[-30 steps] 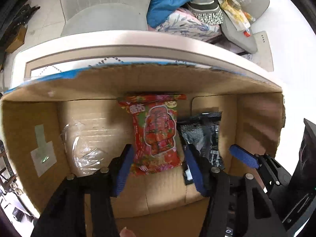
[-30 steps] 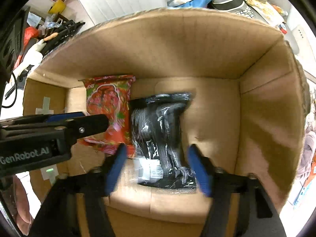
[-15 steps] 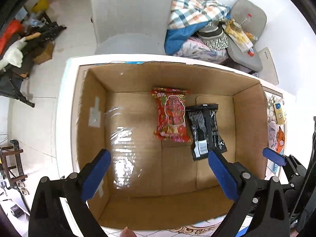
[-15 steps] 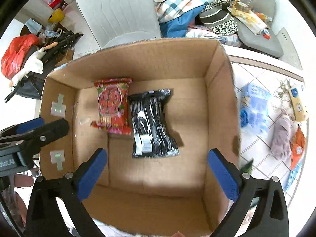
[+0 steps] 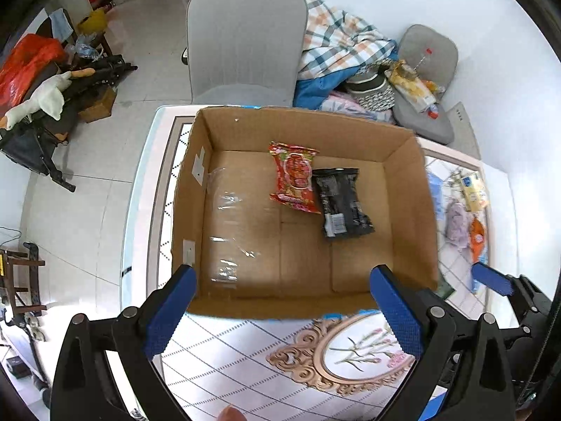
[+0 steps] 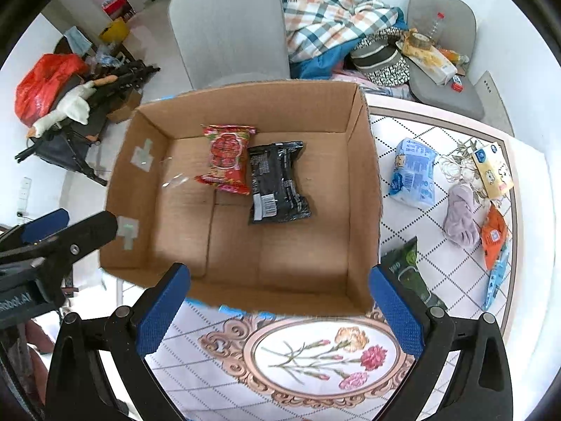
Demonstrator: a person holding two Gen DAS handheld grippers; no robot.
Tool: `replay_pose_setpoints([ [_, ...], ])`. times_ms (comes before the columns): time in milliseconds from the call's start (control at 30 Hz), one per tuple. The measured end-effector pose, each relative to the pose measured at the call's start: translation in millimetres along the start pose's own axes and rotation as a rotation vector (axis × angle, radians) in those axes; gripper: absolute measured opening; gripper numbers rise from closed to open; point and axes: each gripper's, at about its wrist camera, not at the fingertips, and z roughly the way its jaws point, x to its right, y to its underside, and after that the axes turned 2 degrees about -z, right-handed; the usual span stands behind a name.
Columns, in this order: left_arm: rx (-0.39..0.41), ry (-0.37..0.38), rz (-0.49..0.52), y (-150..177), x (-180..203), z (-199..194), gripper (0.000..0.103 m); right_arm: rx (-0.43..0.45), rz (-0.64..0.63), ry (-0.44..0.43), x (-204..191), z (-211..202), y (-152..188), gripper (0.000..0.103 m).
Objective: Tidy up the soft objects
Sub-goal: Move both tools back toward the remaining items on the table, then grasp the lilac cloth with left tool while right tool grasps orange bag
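An open cardboard box [image 5: 408, 210] [image 6: 363, 182] stands on the table. Inside lie a red snack pack [image 5: 294, 177] [image 6: 227, 163] and a black pack [image 5: 342, 207] [image 6: 277, 182], side by side. My left gripper [image 5: 280, 310] is open and empty, above the box's near edge. My right gripper [image 6: 280, 307] is open and empty, also above the near edge. To the right of the box lie a blue pack [image 6: 415, 173], a lilac cloth [image 6: 461, 215], a yellow pack [image 6: 492, 170], an orange pack [image 6: 494, 236] and a dark green pack [image 6: 406, 266].
The table [image 6: 315, 354] has a patterned cover with a floral medallion. A grey chair [image 6: 228, 31] stands behind the box. Clothes and bags are piled on seats at the back right [image 6: 336, 17]. Clutter lies on the floor at the left [image 6: 70, 94].
Both grippers have opened wide, releasing the two packs, and have risen and pulled back out of the box. The red and black packs stay on the box floor.
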Motion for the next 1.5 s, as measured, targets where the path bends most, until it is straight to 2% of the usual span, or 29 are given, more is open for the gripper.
replay_pose_setpoints([
  [133, 0.036, -0.003, 0.007, 7, 12, -22, 0.101, 0.024, 0.012, -0.052, 4, -22, 14, 0.103],
  [267, 0.063, 0.01, 0.053, 8, 44, -37, 0.101, 0.053, 0.061, -0.097, 28, -44, 24, 0.103],
  [400, 0.06, 0.036, 0.141, 0, 104, -38, 0.101, 0.074, 0.146, -0.1, 82, -64, 28, 0.103],
  [500, 0.034, 0.052, 0.202, -12, 153, -24, 0.101, 0.083, 0.207, -0.051, 139, -76, 27, 0.103],
  [667, -0.025, 0.035, 0.289, -40, 236, 30, 0.101, 0.074, 0.282, 0.063, 241, -80, 14, 0.103],
  [800, -0.16, 0.074, 0.299, -56, 292, 100, 0.101, 0.015, 0.352, 0.125, 325, -54, 5, 0.103],
  [1000, -0.329, 0.104, 0.332, -53, 362, 188, 0.101, -0.1, 0.47, 0.078, 420, 10, 9, 0.103],
  [1167, -0.465, 0.093, 0.319, -41, 392, 261, 0.085, -0.157, 0.564, -0.035, 451, 46, 21, 0.101],
  [1233, -0.501, 0.092, 0.299, -36, 396, 283, 0.085, -0.161, 0.596, -0.07, 456, 53, 25, 0.1],
  [1300, -0.52, 0.096, 0.277, -33, 397, 297, 0.071, -0.161, 0.619, -0.102, 459, 58, 27, 0.1],
  [1367, -0.524, 0.085, 0.265, -30, 396, 304, 0.043, -0.165, 0.644, -0.13, 461, 62, 29, 0.098],
  [1500, -0.472, 0.061, 0.257, -26, 382, 294, 0.035, -0.173, 0.674, -0.194, 457, 74, 27, 0.098],
])
